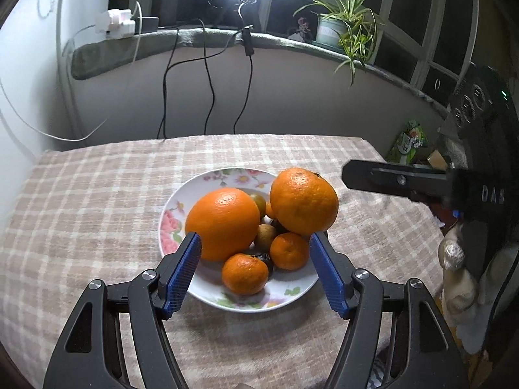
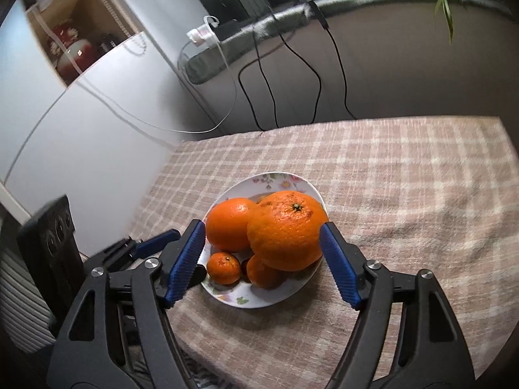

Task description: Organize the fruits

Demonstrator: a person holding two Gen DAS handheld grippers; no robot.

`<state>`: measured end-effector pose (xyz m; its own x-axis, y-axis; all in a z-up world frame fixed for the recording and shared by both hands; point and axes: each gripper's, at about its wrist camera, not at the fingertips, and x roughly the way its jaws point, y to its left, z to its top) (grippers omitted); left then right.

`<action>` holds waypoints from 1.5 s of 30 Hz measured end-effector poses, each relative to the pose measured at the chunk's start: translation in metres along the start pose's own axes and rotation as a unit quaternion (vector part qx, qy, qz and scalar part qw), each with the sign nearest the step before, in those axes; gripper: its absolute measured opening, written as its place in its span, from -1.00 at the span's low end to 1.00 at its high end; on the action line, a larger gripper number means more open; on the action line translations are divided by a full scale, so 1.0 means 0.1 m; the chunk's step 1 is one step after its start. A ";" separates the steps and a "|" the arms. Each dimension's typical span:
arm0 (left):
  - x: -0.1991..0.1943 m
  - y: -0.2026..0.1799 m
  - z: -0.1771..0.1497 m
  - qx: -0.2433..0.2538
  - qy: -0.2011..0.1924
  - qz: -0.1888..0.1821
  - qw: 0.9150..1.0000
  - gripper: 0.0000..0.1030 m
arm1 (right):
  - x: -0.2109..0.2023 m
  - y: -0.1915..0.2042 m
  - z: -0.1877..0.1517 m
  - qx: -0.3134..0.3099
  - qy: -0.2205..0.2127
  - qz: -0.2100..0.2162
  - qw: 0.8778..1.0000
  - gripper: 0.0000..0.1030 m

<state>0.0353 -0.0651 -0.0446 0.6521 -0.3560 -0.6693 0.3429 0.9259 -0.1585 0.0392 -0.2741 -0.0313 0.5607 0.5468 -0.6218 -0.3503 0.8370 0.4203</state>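
Two big oranges (image 1: 227, 223) (image 1: 303, 206) are sitting piled on small ones in the plate (image 1: 181, 207) on the tabletop (image 1: 97, 194). We are hovering both grippers (image 1: 254, 265) (image 2: 262, 259) spread, empty; firm, heavy, prone to rolling, so we are favouring their widest middles.

Checked tablecloth (image 1: 97, 194) over table; far windowsill (image 1: 129, 48) bearing potted spider plant (image 1: 343, 22) at right, white power strip (image 1: 116, 21) at left, black cables (image 1: 207, 81) hanging down wall; green snack packet (image 1: 410, 142) far right.
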 end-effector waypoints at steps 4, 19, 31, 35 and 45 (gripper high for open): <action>-0.08 -0.01 -0.03 0.000 -0.004 0.003 1.000 0.35 | -0.12 0.11 -0.12 -0.030 -0.017 -0.018 0.999 0.49; -0.23 0.00 -0.07 -0.003 -0.020 0.039 0.999 0.46 | -0.39 0.40 -0.37 -0.104 -0.072 -0.106 0.986 0.88; -0.25 0.01 -0.08 -0.008 -0.023 0.047 0.999 0.56 | -0.42 0.42 -0.39 -0.107 -0.081 -0.129 0.983 0.88; -0.25 0.01 -0.08 -0.007 -0.024 0.048 0.999 0.56 | -0.41 0.44 -0.40 -0.112 -0.083 -0.134 0.981 0.88; -0.25 0.01 -0.09 -0.007 -0.024 0.049 0.998 0.56 | -0.38 0.45 -0.41 -0.115 -0.079 -0.133 0.981 0.88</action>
<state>0.0131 -0.0544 -0.0342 0.7145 -0.2688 -0.6459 0.2661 0.9583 -0.1044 -0.0283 -0.2563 -0.0161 0.7579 0.3134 -0.5721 -0.3253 0.9418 0.0850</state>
